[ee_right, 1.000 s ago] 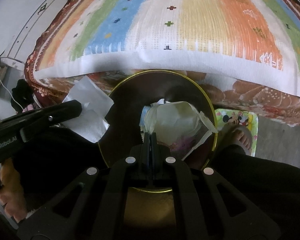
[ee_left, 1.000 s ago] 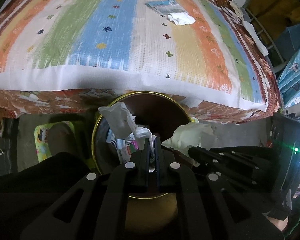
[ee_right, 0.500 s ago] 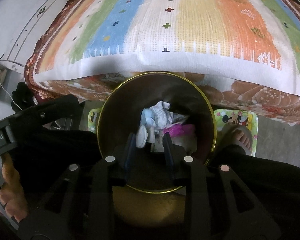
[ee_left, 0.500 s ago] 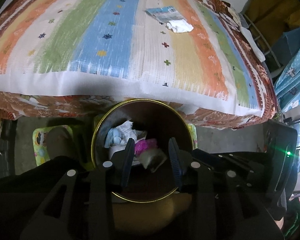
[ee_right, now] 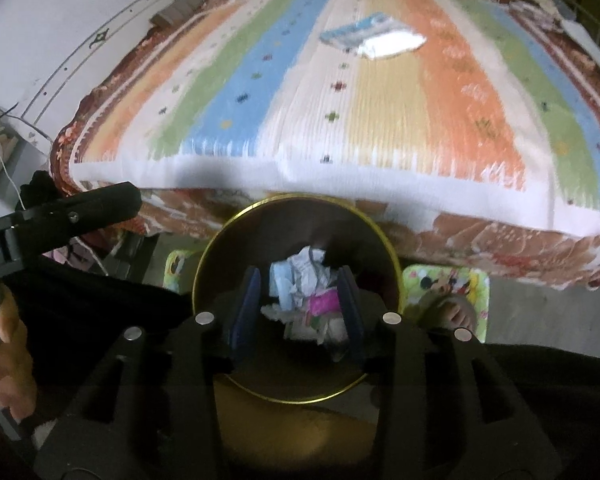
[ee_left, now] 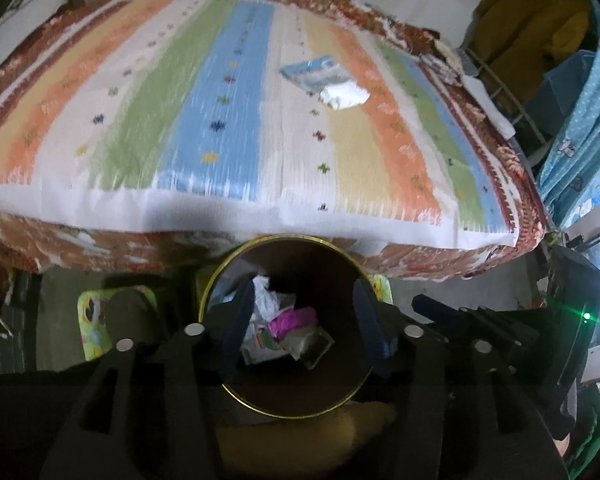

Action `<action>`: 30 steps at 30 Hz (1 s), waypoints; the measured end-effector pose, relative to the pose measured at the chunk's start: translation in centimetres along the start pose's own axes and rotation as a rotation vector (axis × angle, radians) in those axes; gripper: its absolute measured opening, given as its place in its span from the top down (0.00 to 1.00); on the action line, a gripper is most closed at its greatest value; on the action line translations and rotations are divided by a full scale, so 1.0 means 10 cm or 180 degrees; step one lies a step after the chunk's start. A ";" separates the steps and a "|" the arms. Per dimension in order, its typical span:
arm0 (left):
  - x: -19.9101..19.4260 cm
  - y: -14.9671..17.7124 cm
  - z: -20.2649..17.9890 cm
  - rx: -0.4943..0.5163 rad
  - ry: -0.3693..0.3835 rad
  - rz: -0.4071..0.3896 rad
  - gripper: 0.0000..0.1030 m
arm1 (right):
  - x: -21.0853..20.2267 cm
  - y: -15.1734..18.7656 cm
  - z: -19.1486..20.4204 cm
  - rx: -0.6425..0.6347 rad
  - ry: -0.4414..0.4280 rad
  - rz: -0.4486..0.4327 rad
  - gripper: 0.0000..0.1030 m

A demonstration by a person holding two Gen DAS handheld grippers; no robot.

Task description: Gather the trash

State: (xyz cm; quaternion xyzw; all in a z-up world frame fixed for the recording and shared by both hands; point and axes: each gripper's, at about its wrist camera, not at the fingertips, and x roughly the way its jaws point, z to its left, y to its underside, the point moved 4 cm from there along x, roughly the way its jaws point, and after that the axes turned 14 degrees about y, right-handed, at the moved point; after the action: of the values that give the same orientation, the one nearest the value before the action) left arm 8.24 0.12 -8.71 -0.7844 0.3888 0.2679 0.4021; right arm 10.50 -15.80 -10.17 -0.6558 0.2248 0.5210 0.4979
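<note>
Dropping is done, so the step in hand looks like lifting both tools clear of the round dark bin with the gold rim [ee_left: 284, 360] and heading for what remains on the bed. The left tool [ee_left: 300, 326] and the right tool [ee_right: 298, 308] both hang released over the bin mouth, nothing between their blue pads. To do it well, I would raise them straight up until the fingers clear the rim, then reach across the striped bedspread [ee_left: 220, 120] toward the crumpled white tissue [ee_left: 344, 96], which lies touching the light-blue printed packet [ee_left: 314, 74], well apart from the bin. Motion blur makes it hard to say whether the tissue overlaps the packet.

A second ago both tools were clenched on pale crumpled wrappers above the bin; their jaws have just been opening, and those pieces now lie inside among the pink and white rubbish [ee_right: 316, 304].
</note>
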 end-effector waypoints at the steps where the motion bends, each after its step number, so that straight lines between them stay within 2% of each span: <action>1: -0.03 0.00 -0.02 0.0038 0.0025 -0.0040 0.44 | -0.05 -0.01 0.00 -0.0006 -0.0002 -0.0072 0.63; 5: -0.09 -0.04 -0.06 0.0074 0.0100 -0.0144 0.36 | -0.21 -0.06 -0.03 0.0011 0.0021 -0.0343 0.56; 8: -0.12 -0.07 -0.09 0.0098 0.0131 -0.0221 0.33 | -0.33 -0.11 -0.11 0.0053 0.0190 -0.0562 0.55; 12: -0.19 -0.10 -0.14 0.0221 0.0065 -0.0362 0.22 | -0.48 -0.20 -0.13 0.0028 0.0202 -0.0830 0.40; 16: -0.27 -0.18 -0.16 0.0317 0.0030 -0.0537 0.10 | -0.59 -0.27 -0.11 -0.0057 0.0238 -0.1026 0.31; 18: -0.31 -0.23 -0.18 0.0368 0.0004 -0.0647 0.05 | -0.60 -0.29 -0.11 -0.0073 0.0224 -0.1071 0.24; 21: -0.35 -0.34 -0.20 0.0432 -0.0003 -0.0754 0.06 | -0.63 -0.35 -0.11 -0.0103 0.0197 -0.1129 0.14; 24: -0.36 -0.46 -0.16 0.0369 0.0061 -0.0765 0.06 | -0.64 -0.43 -0.14 -0.0087 0.0136 -0.1145 0.09; 26: -0.37 -0.55 -0.13 0.0298 0.0101 -0.0809 0.06 | -0.61 -0.50 -0.17 -0.0048 0.0057 -0.1088 0.09; 30: -0.34 -0.67 -0.08 0.0257 0.0019 -0.0795 0.06 | -0.56 -0.61 -0.22 0.0014 0.0040 -0.1025 0.09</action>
State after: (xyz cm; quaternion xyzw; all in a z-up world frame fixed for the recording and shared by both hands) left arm 11.97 3.24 -2.97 -0.8107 0.2998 0.1975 0.4625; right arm 14.51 -16.52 -2.61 -0.6855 0.1210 0.4298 0.5751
